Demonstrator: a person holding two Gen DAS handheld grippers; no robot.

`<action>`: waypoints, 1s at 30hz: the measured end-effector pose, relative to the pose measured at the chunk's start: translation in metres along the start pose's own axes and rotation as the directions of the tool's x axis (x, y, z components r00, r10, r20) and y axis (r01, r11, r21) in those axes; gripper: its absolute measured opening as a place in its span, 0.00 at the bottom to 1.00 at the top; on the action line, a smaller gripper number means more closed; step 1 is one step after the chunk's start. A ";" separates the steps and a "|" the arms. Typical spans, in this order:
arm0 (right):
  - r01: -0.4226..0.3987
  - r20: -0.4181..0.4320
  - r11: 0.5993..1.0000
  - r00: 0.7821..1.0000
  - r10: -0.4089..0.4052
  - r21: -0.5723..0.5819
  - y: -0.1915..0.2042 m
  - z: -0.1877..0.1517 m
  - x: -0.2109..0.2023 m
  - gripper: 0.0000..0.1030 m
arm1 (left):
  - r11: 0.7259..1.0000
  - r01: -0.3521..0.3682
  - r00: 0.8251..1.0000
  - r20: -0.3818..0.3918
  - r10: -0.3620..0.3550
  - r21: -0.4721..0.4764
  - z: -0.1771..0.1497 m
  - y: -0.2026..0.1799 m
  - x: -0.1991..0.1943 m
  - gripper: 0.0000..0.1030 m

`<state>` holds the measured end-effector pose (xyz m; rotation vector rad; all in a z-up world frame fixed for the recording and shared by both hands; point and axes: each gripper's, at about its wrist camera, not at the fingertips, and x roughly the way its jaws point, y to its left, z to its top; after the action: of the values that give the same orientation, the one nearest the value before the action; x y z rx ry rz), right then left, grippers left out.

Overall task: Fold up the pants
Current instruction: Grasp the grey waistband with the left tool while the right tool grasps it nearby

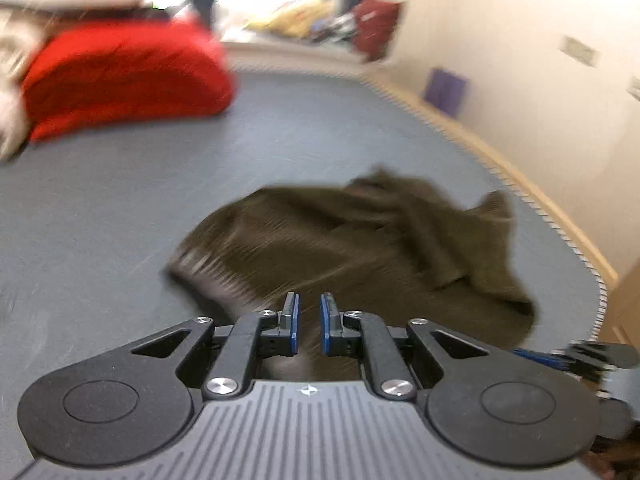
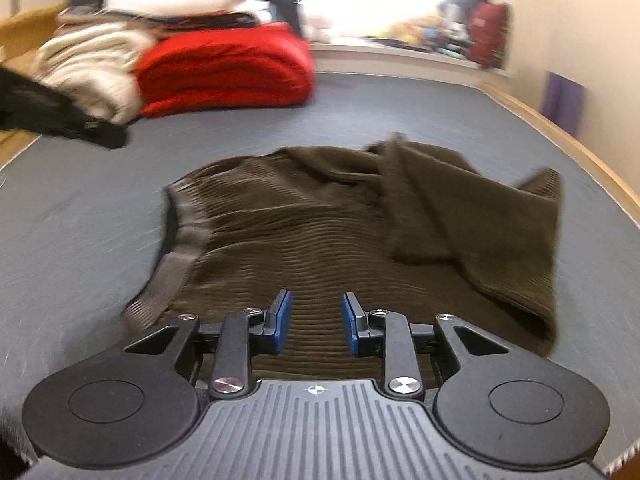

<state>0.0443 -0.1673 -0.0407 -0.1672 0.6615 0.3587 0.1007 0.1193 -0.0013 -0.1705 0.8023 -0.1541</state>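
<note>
Dark olive ribbed pants (image 1: pixel 360 240) lie crumpled on the grey mat (image 1: pixel 120 200), with the elastic waistband (image 2: pixel 180 240) to the left and the legs bunched to the right. My left gripper (image 1: pixel 310 322) hovers over the near edge of the pants. Its blue pads stand almost together with only a thin slit, and I cannot tell whether cloth is pinched there. My right gripper (image 2: pixel 314 320) is over the same pants (image 2: pixel 320 220) near the waist, with its pads apart and ribbed cloth showing below the gap. That gripper also shows as a blur (image 1: pixel 560 356) at the right of the left wrist view.
A folded red cloth (image 2: pixel 228 68) sits at the back left beside a stack of cream and dark textiles (image 2: pixel 88 60). A black item (image 2: pixel 60 120) lies at the left edge. A wooden rim (image 2: pixel 560 132) and a wall bound the mat (image 2: pixel 80 220) on the right.
</note>
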 end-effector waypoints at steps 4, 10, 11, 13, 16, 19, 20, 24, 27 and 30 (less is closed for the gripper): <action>-0.088 -0.039 0.994 0.996 0.085 -0.061 0.030 -0.004 0.016 0.28 | 0.974 -0.009 0.988 -0.155 -0.027 -0.228 -0.004 0.049 0.036 0.11; -0.200 -0.152 0.962 0.973 0.173 -0.187 0.081 -0.014 0.054 0.32 | 0.929 0.045 0.970 -0.206 -0.129 -0.367 -0.010 0.073 0.072 0.19; -0.219 -0.179 0.954 0.966 0.184 -0.203 0.087 -0.017 0.059 0.36 | 0.916 0.057 0.966 -0.211 -0.152 -0.396 -0.012 0.078 0.079 0.28; -0.229 -0.225 0.942 0.959 0.174 -0.247 0.101 -0.023 0.073 0.45 | 0.895 0.058 0.957 -0.231 -0.176 -0.442 -0.016 0.085 0.095 0.44; -0.220 -0.265 0.925 0.954 0.137 -0.311 0.113 -0.031 0.092 0.47 | 0.871 0.047 0.941 -0.272 -0.203 -0.488 -0.027 0.090 0.122 0.56; -0.231 -0.311 0.905 0.943 0.118 -0.356 0.119 -0.038 0.106 0.48 | 0.872 0.041 0.936 -0.287 -0.204 -0.487 -0.035 0.092 0.142 0.61; -0.235 -0.313 0.898 0.942 0.117 -0.372 0.121 -0.039 0.108 0.49 | 0.879 0.049 0.937 -0.284 -0.205 -0.474 -0.036 0.090 0.148 0.62; -0.251 -0.296 0.873 0.946 0.130 -0.417 0.127 -0.037 0.109 0.49 | 0.890 0.109 0.949 -0.219 -0.226 -0.443 -0.032 0.082 0.159 0.73; -0.274 -0.293 0.856 0.944 0.152 -0.438 0.130 -0.036 0.110 0.40 | 0.876 0.109 0.962 -0.173 -0.213 -0.470 -0.031 0.081 0.164 0.73; -0.277 -0.263 0.836 0.950 0.166 -0.473 0.134 -0.037 0.107 0.23 | 0.882 0.100 0.970 -0.153 -0.190 -0.460 -0.027 0.076 0.168 0.71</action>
<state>0.0505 -0.0245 -0.1418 -0.6442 0.7902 0.7492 0.2012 0.1572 -0.1534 -0.6666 1.0138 -0.1257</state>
